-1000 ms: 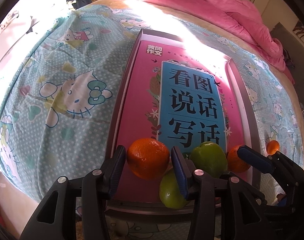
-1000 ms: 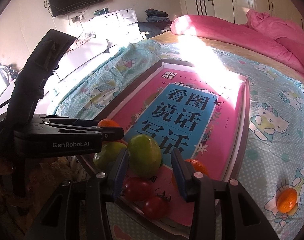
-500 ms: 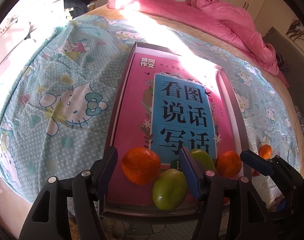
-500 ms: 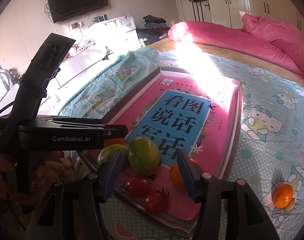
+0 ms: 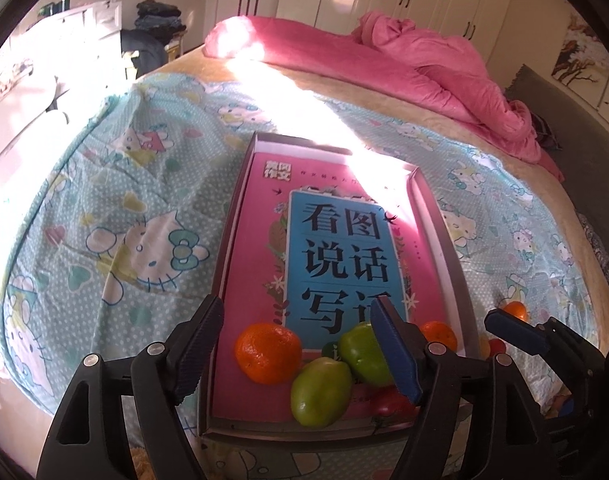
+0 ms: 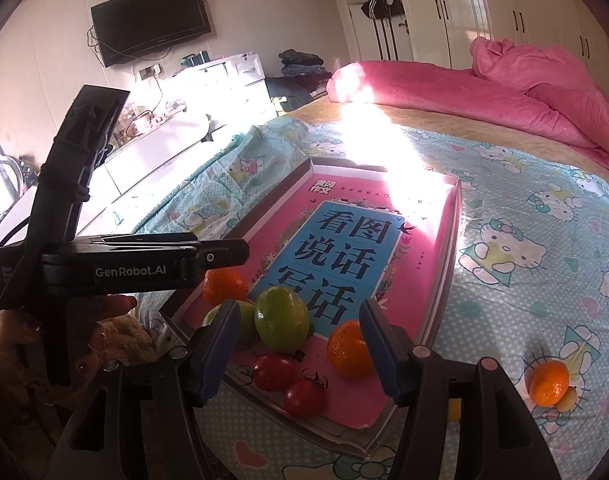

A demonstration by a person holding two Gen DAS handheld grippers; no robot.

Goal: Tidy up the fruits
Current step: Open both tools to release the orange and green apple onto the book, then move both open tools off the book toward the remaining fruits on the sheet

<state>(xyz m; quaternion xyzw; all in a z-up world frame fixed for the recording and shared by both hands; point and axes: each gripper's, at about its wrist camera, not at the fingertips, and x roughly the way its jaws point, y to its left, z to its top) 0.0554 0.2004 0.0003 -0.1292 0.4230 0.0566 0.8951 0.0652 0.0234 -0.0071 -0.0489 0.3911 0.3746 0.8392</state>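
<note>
Both claws have just let go. The left gripper (image 5: 296, 344) had been pinching the orange (image 5: 269, 353), and its jaws have been spreading; they now stand apart with the orange lying free on the pink book (image 5: 260, 240) inside the shallow box (image 5: 444, 240), clear of both pads. The right gripper (image 6: 300, 348) has done the same with the green fruit (image 6: 281, 318): its jaws have been opening, and the fruit sits loose between them near the box's near end, beside a second green fruit (image 5: 321, 392), another orange (image 6: 349, 354) and two tomatoes (image 6: 288, 384). Two more fruits thus look delivered. One small orange (image 6: 549, 383) is still out on the bedsheet (image 6: 524, 300), well apart from the box, probably the next to fetch.
</note>
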